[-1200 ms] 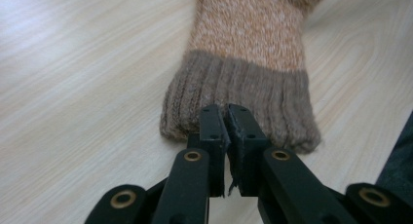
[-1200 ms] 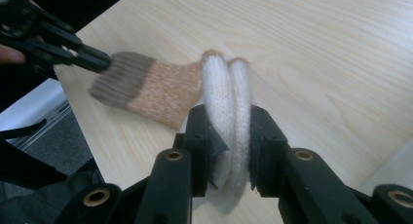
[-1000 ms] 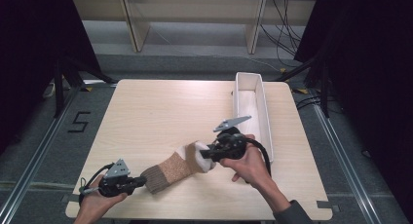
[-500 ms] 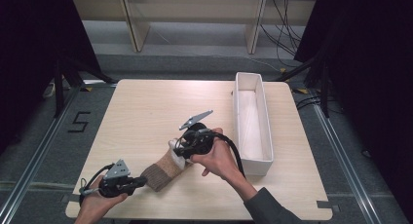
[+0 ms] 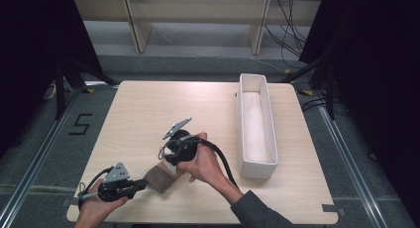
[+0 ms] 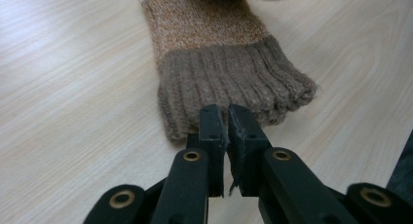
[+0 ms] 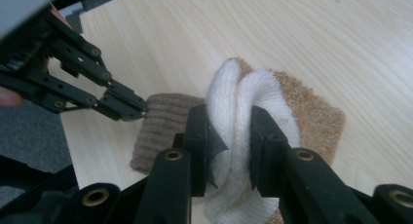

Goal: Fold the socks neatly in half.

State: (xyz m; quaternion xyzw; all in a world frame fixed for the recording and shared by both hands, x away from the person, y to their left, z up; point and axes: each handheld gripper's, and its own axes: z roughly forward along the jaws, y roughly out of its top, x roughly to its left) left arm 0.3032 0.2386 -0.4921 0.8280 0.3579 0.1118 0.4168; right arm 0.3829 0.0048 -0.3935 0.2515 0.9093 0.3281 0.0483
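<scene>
A knitted sock (image 5: 157, 178) lies at the table's near left, with a brown ribbed cuff (image 6: 234, 78), a tan body (image 7: 311, 112) and a white toe (image 7: 234, 102). My left gripper (image 5: 144, 184) lies low on the table, its jaws shut on the edge of the cuff (image 7: 163, 121); the left gripper view looks along the left gripper (image 6: 223, 114) at that edge. My right gripper (image 5: 170, 161) is shut on the bunched white toe, held over the tan body close to the cuff. In the right gripper view the right gripper (image 7: 229, 121) pinches the toe while the left gripper (image 7: 139, 107) meets the cuff.
A long white tray (image 5: 257, 161) stands along the right side of the light wooden table (image 5: 198, 109). A black cable (image 5: 220, 158) trails from the right gripper over the hand. Dark floor and shelf legs lie beyond the far edge.
The right gripper has carried the white toe leftward and nearer, from beside the tray to above the sock's body near the cuff, doubling the sock over. The left gripper has stayed put.
</scene>
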